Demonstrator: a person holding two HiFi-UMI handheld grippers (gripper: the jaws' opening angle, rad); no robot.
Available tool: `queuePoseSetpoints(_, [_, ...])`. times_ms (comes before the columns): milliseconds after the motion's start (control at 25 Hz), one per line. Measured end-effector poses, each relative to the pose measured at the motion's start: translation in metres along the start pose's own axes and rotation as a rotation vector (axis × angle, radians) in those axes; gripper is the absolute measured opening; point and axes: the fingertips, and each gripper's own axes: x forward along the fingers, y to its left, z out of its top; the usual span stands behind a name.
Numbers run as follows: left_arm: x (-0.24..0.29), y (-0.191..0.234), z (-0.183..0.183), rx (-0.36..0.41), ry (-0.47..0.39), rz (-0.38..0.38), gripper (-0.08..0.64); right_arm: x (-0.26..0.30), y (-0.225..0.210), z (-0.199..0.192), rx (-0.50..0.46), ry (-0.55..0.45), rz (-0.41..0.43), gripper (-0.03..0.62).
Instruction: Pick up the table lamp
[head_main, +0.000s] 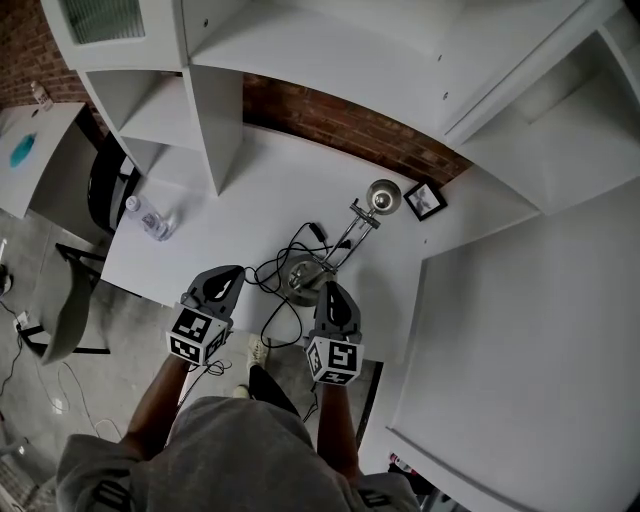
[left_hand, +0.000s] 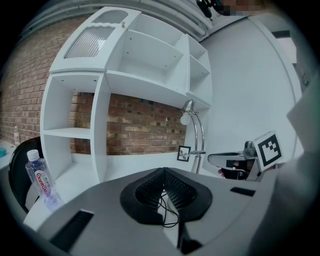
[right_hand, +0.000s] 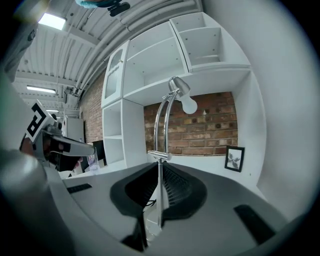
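Standing on the white desk (head_main: 250, 190), the table lamp (head_main: 345, 235) has its round base (head_main: 300, 278) near the front edge, and its thin pole leans toward 1 o'clock up to the lamp head (head_main: 383, 196). A small picture frame (head_main: 425, 200) is just beside the head, at 3 o'clock from it. A black cable (head_main: 275, 270) lies in loops at 9 o'clock from the base. The right gripper (head_main: 330, 288) is very near the base, at 4 o'clock from it. In the right gripper view its jaws (right_hand: 160, 167) are pressed together and pinch nothing, and the pole (right_hand: 160, 195) stands directly ahead, seen through the gap under the tips. The left gripper (head_main: 232, 272) hangs over the desk at 9 o'clock from the base, apart from the lamp. Its jaws (left_hand: 163, 172) are also pressed together and empty, with the cable visible beyond them. A water bottle (head_main: 150, 218) stands at 10 o'clock from the left gripper, near the white shelves (head_main: 200, 110).
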Motion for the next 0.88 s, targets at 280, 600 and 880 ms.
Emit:
queuePoseSetpoints(280, [0.003,0.008,-0.004,-0.013,0.013,0.018,0.005,0.017,0.0,-0.011,0.022,0.03,0.044,0.121])
queuePoseSetpoints(600, [0.01,0.016,-0.007,-0.016,0.028,0.03,0.005,0.033,0.0,-0.012,0.014,0.03,0.064,0.155])
queuePoseSetpoints(880, [0.017,0.025,-0.004,-0.035,0.027,0.045,0.005,0.048,-0.002,-0.011,0.002,0.037,0.077,0.156])
